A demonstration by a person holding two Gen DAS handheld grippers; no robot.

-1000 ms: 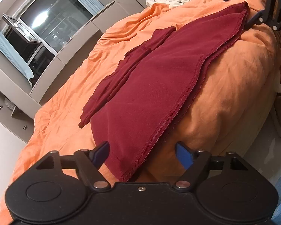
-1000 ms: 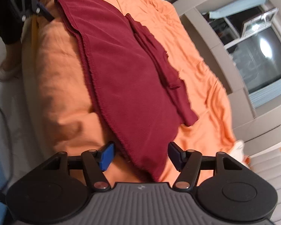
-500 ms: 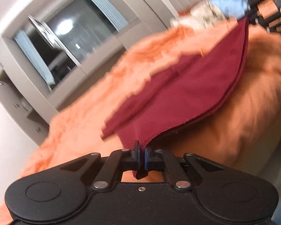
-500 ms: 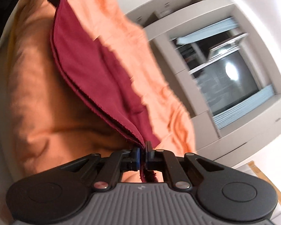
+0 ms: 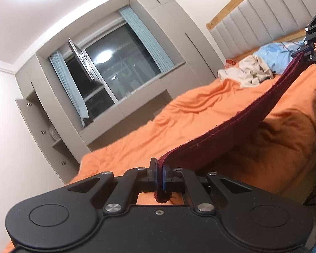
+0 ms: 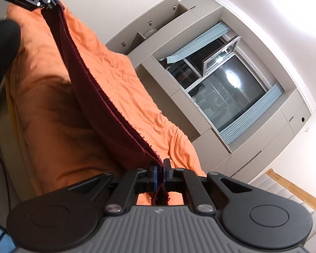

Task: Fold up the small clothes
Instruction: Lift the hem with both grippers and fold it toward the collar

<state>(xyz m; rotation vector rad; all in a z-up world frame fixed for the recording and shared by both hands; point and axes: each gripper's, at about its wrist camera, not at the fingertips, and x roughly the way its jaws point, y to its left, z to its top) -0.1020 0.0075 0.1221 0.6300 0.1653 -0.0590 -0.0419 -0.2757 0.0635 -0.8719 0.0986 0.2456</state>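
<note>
Two black hand-held claws lift a dark red garment (image 5: 231, 130) off a bed (image 5: 179, 113) covered in an orange duvet. The left claw (image 5: 159, 178) is pressed together on one corner of the cloth, a small tuft poking out below its blue pads. The right claw (image 6: 160, 177) is clamped the same way on the opposite corner; it also shows far off at the upper right of the left view. Between them the hemmed edge hangs in a shallow sagging line above the duvet, with the rest of the cloth drooping under it towards the near side of the bed. A pale crumpled garment (image 5: 248, 73) and a blue one (image 5: 278, 54) wait near the headboard (image 5: 263, 14), well apart from this one. The step in hand looks like the lift that begins a fold. The next move probably calls for carrying both held corners together, level and taut, across to the far edge, then laying them down evenly before letting go
</note>
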